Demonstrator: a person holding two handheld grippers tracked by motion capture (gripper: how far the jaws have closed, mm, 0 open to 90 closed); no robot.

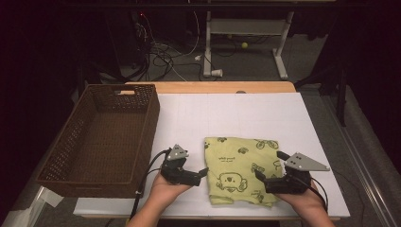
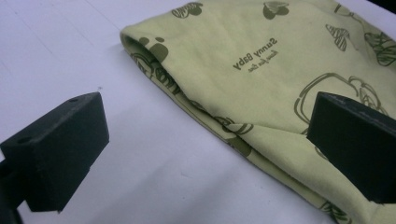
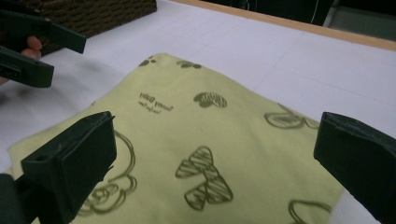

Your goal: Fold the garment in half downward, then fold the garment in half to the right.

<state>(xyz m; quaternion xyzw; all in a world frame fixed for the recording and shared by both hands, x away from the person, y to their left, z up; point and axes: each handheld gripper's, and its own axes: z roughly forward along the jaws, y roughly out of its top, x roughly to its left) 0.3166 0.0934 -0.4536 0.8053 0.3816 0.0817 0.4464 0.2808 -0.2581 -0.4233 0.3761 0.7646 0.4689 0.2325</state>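
Note:
A folded yellow-green cloth [image 1: 241, 168] with dark cartoon prints lies flat on the white table cover [image 1: 236, 113], near the front edge. My left gripper [image 1: 198, 171] sits just left of the cloth, open, with its jaws pointing at the folded edge. In the left gripper view the cloth [image 2: 261, 70] lies ahead of and partly under the right jaw of the gripper [image 2: 205, 116], with no pad pressing on it. My right gripper [image 1: 269, 164] is over the cloth's right edge, open. In the right gripper view the wide jaws of the gripper [image 3: 217, 130] stand above the cloth [image 3: 196, 140], apart from it.
A brown wicker basket [image 1: 120, 87] stands at the table's left, with nothing visible inside. The left gripper [image 3: 63, 58] appears far off in the right gripper view. The table's wooden back edge [image 1: 213, 87] borders a dark floor with cables and desk legs.

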